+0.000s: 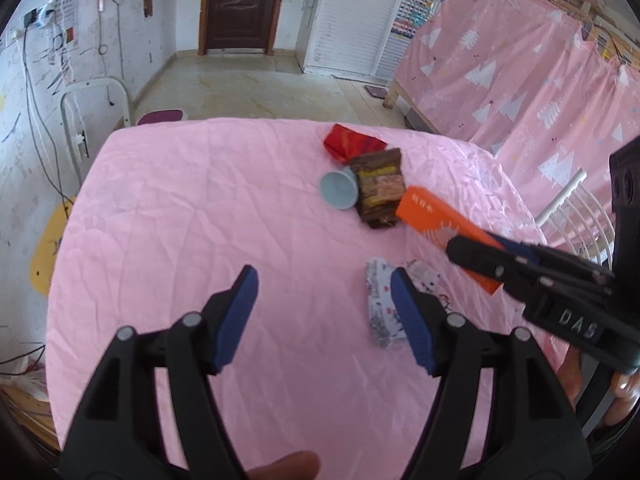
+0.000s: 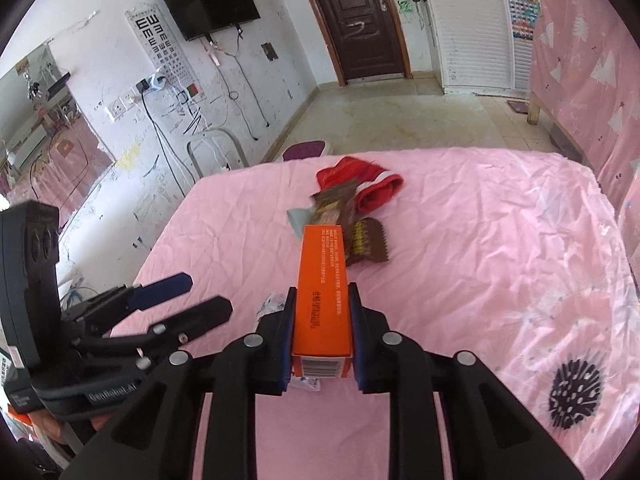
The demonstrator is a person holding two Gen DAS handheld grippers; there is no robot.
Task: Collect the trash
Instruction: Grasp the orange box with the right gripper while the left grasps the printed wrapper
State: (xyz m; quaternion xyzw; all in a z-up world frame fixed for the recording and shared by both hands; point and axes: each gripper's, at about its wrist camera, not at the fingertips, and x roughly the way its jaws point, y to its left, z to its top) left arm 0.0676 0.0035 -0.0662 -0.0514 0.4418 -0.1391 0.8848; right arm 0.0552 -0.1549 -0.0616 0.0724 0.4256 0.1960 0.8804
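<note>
2 risks stand out. The right gripper [image 2: 321,300] clamps the orange box [image 2: 322,280] near its barcode end only, so most of the carton juts forward past the fingertips; in my judgement a quick swing or a knock against the brown wrapper [image 2: 362,236] just beyond its far end could lever it out of the pads. The left gripper [image 1: 324,284] could also go wrong: the white patterned wrapper [image 1: 378,304] lies flat on the pink cloth [image 1: 180,200], mostly outside and partly under the right-hand blue finger [image 1: 412,320], not between the 2 fingers, so closing from here would likely pinch cloth or only nudge the wrapper aside. As for the fingers themselves, the right pair is drawn in tight, both blue pads pressing the long sides of the box, which is lifted off the cloth. The left pair stands moderately spread with nothing between them and nothing held. Ahead of both sets of fingertips lie the rest of the trash: the brown wrapper, a red packet [image 1: 352,142] behind it, and a pale blue cup [image 1: 338,192] touching the brown wrapper's left edge.
</note>
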